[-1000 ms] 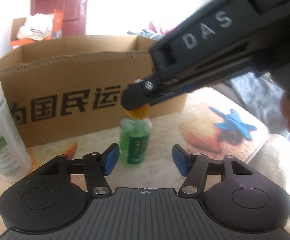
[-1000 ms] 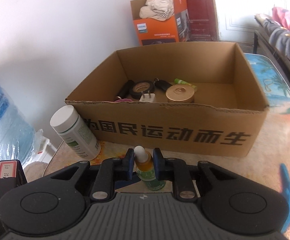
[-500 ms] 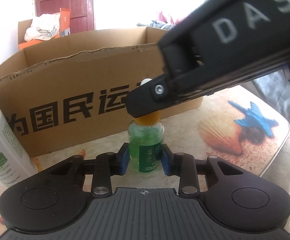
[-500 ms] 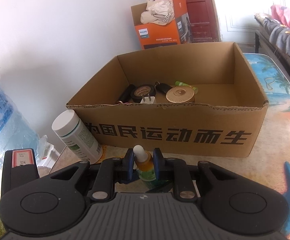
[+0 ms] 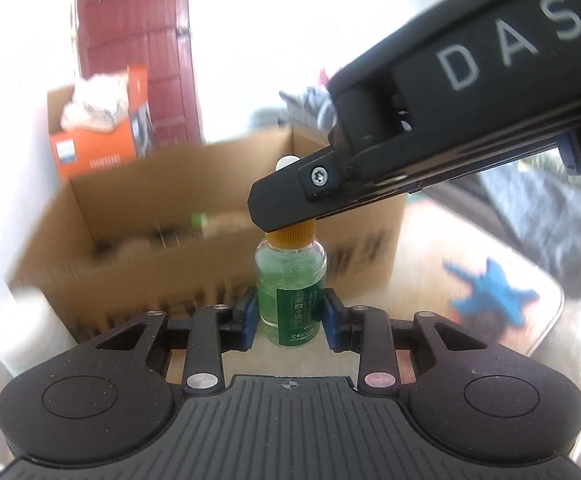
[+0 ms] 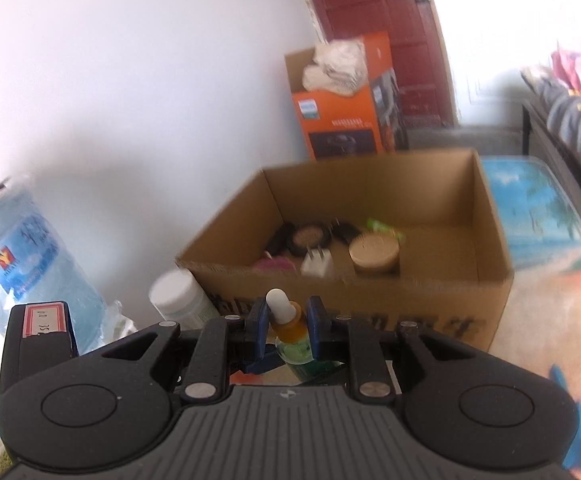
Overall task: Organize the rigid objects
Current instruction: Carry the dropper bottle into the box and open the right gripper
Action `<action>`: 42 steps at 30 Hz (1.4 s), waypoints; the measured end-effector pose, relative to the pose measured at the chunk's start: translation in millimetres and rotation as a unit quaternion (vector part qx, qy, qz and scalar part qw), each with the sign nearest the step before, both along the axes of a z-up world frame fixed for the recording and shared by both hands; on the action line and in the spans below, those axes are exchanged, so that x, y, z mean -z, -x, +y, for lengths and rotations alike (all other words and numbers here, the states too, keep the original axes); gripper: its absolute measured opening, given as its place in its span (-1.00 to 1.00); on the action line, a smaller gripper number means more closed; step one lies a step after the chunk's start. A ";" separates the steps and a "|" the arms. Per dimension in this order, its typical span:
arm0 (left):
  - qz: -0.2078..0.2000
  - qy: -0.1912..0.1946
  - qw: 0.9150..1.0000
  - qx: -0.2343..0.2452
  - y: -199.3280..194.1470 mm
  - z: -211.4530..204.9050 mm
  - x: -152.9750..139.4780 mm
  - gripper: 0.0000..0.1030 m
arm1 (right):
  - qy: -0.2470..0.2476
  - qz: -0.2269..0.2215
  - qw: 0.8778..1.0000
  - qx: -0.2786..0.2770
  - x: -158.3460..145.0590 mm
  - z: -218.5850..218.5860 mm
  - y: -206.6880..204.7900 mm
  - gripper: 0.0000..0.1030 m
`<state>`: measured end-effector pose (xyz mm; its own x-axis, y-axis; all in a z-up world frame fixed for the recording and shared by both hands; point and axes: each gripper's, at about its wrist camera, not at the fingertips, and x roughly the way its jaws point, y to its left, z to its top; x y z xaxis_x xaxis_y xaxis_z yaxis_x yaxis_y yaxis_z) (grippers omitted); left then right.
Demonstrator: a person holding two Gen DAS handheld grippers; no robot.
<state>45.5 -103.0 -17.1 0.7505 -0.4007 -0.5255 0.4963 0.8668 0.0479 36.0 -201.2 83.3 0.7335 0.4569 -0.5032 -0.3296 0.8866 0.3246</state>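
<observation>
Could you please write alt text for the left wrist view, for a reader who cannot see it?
Both tongs hold one small green bottle: the left tongs clamp its body, while the right tongs reach in from the upper right and grip its orange cap. Behind stands a blurred open cardboard box holding several items.

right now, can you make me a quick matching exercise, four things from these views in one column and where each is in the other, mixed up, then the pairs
Things:
1. green dropper bottle
2. gold round tin
3. white-capped bottle
4. orange carton

Places:
A. on the floor behind the cardboard box, against the wall
B. gripped by both tools, left tool on its body, right tool at its neck
C. inside the cardboard box
D. outside the box, by its front left corner

Pairs: 1-B, 2-C, 3-D, 4-A
</observation>
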 end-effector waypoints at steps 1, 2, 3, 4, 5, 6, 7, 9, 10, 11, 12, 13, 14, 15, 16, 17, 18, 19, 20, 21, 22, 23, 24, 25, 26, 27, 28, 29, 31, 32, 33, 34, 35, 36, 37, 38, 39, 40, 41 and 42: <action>-0.008 0.001 1.000 0.001 -1.7 -0.9 -9.7 -0.39 | -0.002 -0.011 1.000 -0.004 -8.2 -1.6 -0.9 -0.57; -0.014 0.001 1.000 0.002 -4.7 -2.1 -18.9 -0.39 | -0.003 -0.022 1.000 -0.008 -16.6 -4.1 -2.8 -0.57; -0.018 0.003 1.000 0.004 -9.0 -3.8 -28.0 -0.39 | -0.006 -0.030 0.999 -0.012 -24.6 -7.0 -6.6 -0.57; -0.019 0.007 1.000 0.005 -14.8 -5.3 -36.5 -0.39 | -0.008 -0.037 0.999 -0.015 -31.6 -10.0 -10.4 -0.57; -0.018 0.012 1.000 0.007 -20.7 -7.1 -43.6 -0.39 | -0.008 -0.042 0.999 -0.018 -38.4 -13.2 -15.2 -0.57; -0.015 0.017 1.000 0.009 -27.5 -9.7 -50.1 -0.39 | -0.007 -0.047 0.999 -0.020 -44.6 -16.4 -20.6 -0.57; -0.010 0.021 1.000 0.011 -34.9 -13.3 -55.5 -0.39 | -0.003 -0.051 0.998 -0.022 -49.8 -19.0 -26.8 -0.57; 0.007 0.030 0.999 0.016 -51.8 -20.7 -62.2 -0.39 | 0.003 -0.048 0.999 -0.024 -55.6 -25.0 -41.7 -0.57; 0.019 0.035 0.999 0.018 -61.5 -24.5 -63.7 -0.39 | 0.005 -0.042 0.999 -0.025 -56.7 -29.6 -50.7 -0.56; 0.034 0.038 0.998 0.019 -72.3 -28.7 -63.7 -0.39 | 0.005 -0.032 0.999 -0.026 -56.0 -33.9 -60.8 -0.56; 0.052 0.043 0.998 0.018 -81.5 -32.0 -61.2 -0.39 | 0.003 -0.021 0.999 -0.028 -53.5 -39.8 -70.0 -0.56; 0.072 0.048 0.996 0.017 -91.1 -35.3 -58.2 -0.39 | 0.001 -0.008 1.000 -0.028 -50.1 -44.4 -80.5 -0.56; 0.093 0.050 0.994 0.018 -100.3 -38.6 -53.4 -0.39 | 0.001 0.005 1.000 -0.027 -45.9 -48.0 -90.4 -0.56; 0.114 0.054 0.992 0.016 -109.7 -40.9 -48.9 -0.39 | 0.000 0.018 0.999 -0.027 -40.0 -52.2 -99.6 -0.56; 0.132 0.055 0.990 0.013 -118.0 -43.3 -43.9 -0.39 | -0.003 0.030 0.999 -0.028 -33.7 -55.3 -107.5 -0.56; 0.147 0.052 0.988 0.012 -124.1 -46.1 -38.1 -0.39 | -0.002 0.040 0.999 -0.027 -27.0 -58.4 -115.3 -0.56; 0.158 0.049 0.986 0.010 -130.1 -48.7 -33.1 -0.39 | -0.003 0.049 0.998 -0.028 -20.7 -61.0 -122.3 -0.56; 0.166 0.045 0.985 0.009 -134.4 -51.4 -27.4 -0.39 | -0.006 0.059 0.998 -0.028 -14.5 -64.3 -129.6 -0.56; 0.176 0.042 0.983 0.007 -137.7 -51.9 -22.3 -0.39 | -0.010 0.070 0.997 -0.027 -7.5 -67.3 -135.8 -0.56; 0.187 0.041 0.981 0.005 -142.6 -53.1 -17.0 -0.39 | -0.013 0.078 0.996 -0.027 -0.7 -69.5 -140.5 -0.56; 0.196 0.039 0.980 0.003 -146.9 -54.5 -11.9 -0.39 | -0.015 0.085 0.996 -0.027 6.5 -71.1 -144.1 -0.56; 0.205 0.037 0.978 0.000 -151.1 -54.9 -8.5 -0.39 | -0.018 0.092 0.995 -0.028 12.8 -73.0 -147.7 -0.56; 0.212 0.033 0.977 -0.003 -155.0 -56.7 -4.1 -0.39 | -0.021 0.098 0.995 -0.028 18.6 -74.6 -150.7 -0.56; 0.220 0.030 0.975 -0.006 -158.2 -57.6 -0.6 -0.39 | -0.021 0.103 0.994 -0.029 22.6 -75.0 -152.9 -0.56; 0.227 0.028 0.973 -0.008 -159.7 -57.5 0.7 -0.39 | -0.021 0.108 0.994 -0.030 27.2 -75.5 -155.2 -0.56; 0.235 0.028 0.972 -0.009 -161.8 -57.7 4.1 -0.39 | -0.021 0.111 0.993 -0.031 29.8 -76.3 -156.4 -0.56; 0.242 0.028 0.970 -0.009 -164.8 -57.0 4.5 -0.39 | -0.018 0.113 0.993 -0.032 32.6 -76.3 -157.7 -0.56; 0.248 0.029 0.968 -0.010 -166.6 -56.6 5.6 -0.39 | -0.016 0.114 0.993 -0.034 34.9 -76.1 -158.5 -0.56; 0.258 0.031 0.966 -0.011 -170.8 -57.9 6.0 -0.39 | -0.011 0.117 0.992 -0.036 37.0 -75.5 -158.8 -0.56; 0.262 0.032 0.965 -0.011 -169.4 -57.7 5.4 -0.39 | -0.007 0.117 0.992 -0.038 38.3 -75.0 -159.2 -0.56; 0.266 0.033 0.963 -0.012 -169.9 -57.8 6.9 -0.38 | -0.002 0.117 0.992 -0.039 39.6 -74.4 -159.5 -0.56; 0.271 0.035 0.962 -0.012 -170.9 -58.0 8.4 -0.38 | 0.003 0.117 0.992 -0.041 39.9 -73.2 -159.6 -0.56; 0.275 0.036 0.961 -0.011 -171.1 -58.2 9.8 -0.38 | 0.008 0.118 0.992 -0.042 41.6 -72.4 -159.9 -0.57; 0.277 0.037 0.960 -0.010 -171.1 -58.4 11.0 -0.38 | 0.013 0.120 0.992 -0.043 43.4 -71.6 -160.5 -0.57; 0.277 0.036 0.960 -0.010 -172.3 -59.6 12.8 -0.37 | 0.019 0.122 0.991 -0.043 45.4 -70.3 -160.5 -0.57; 0.276 0.035 0.961 -0.010 -172.5 -60.7 13.8 -0.37 | 0.025 0.124 0.991 -0.043 47.9 -69.5 -160.5 -0.58; 0.275 0.034 0.961 -0.010 -172.8 -60.5 14.4 -0.32 | 0.030 0.119 0.991 -0.044 48.7 -68.8 -159.3 -0.59; 0.277 0.042 0.960 -0.005 -172.8 -59.6 14.8 -0.32 | 0.034 0.117 0.991 -0.046 48.1 -68.4 -159.0 -0.59; 0.280 0.046 0.959 -0.001 -172.5 -59.5 14.8 -0.31 | 0.034 0.118 0.991 -0.046 47.9 -68.4 -158.3 -0.59; 0.281 0.045 0.959 0.001 -172.0 -60.4 14.8 -0.31 | 0.033 0.118 0.991 -0.046 47.6 -68.6 -157.7 -0.59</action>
